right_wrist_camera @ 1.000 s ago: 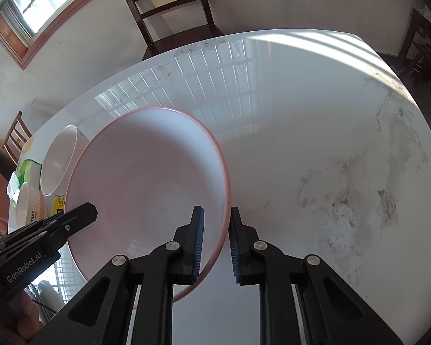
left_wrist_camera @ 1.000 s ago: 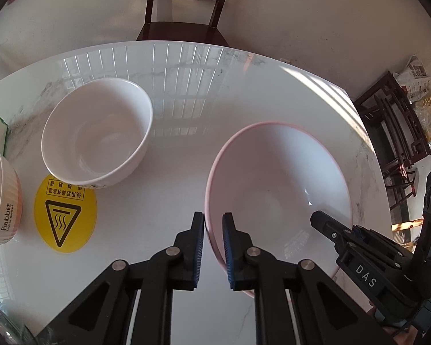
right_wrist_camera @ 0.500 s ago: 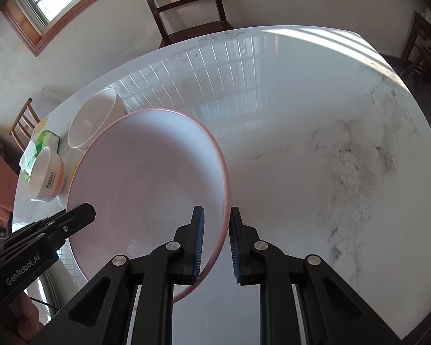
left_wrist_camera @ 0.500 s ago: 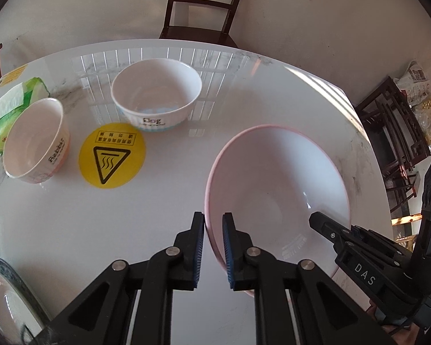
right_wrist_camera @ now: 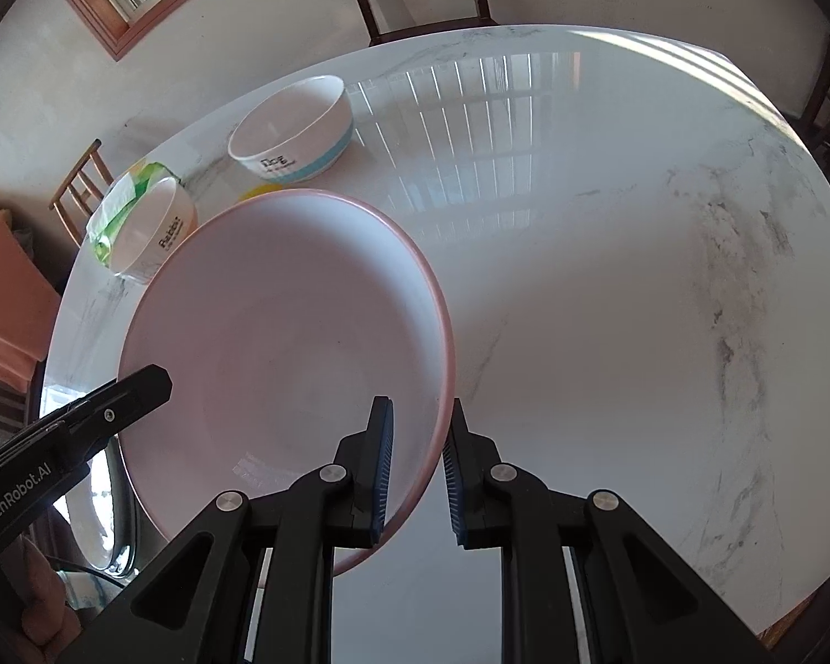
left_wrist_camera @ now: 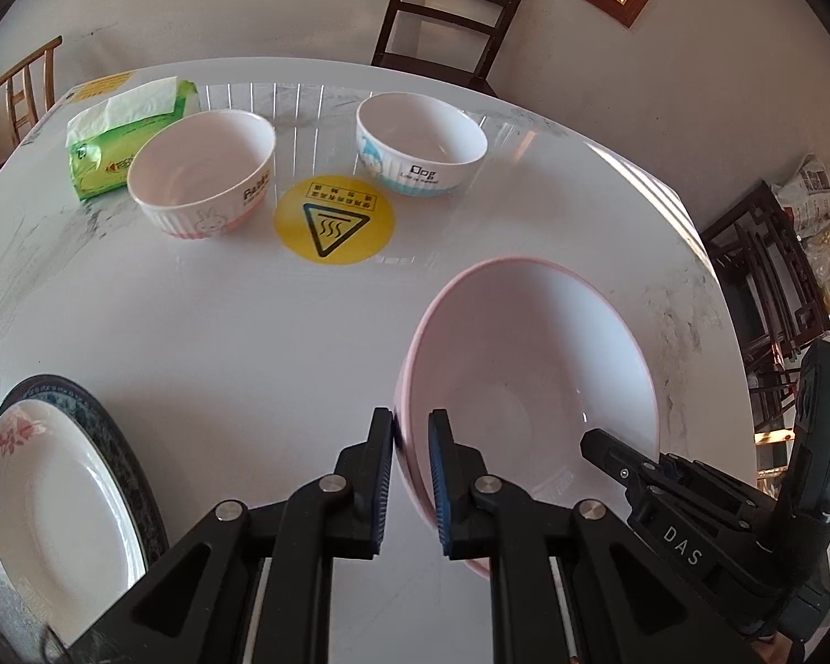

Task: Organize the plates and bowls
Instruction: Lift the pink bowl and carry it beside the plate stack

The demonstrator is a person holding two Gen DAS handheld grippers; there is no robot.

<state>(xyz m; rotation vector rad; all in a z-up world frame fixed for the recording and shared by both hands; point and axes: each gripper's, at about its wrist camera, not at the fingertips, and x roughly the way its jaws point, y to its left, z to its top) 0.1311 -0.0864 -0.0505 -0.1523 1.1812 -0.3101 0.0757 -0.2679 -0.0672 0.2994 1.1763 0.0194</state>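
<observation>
Left gripper (left_wrist_camera: 410,476): your jaws pinch the large pink bowl's (left_wrist_camera: 531,382) left rim.
Right gripper (right_wrist_camera: 418,473): your jaws clamp the opposite rim.
Bowl: tilted, above the marble table (left_wrist_camera: 205,332).
Nearby: two small bowls (left_wrist_camera: 202,174), stacked plates (left_wrist_camera: 55,498).

Right gripper (right_wrist_camera: 416,467) straddles pink bowl (right_wrist_camera: 282,343) rim.

table (left_wrist_camera: 249,343): glossy veined marble | pink bowl (left_wrist_camera: 531,365): smooth glazed ceramic | tissue pack (left_wrist_camera: 116,149): shiny plastic
</observation>
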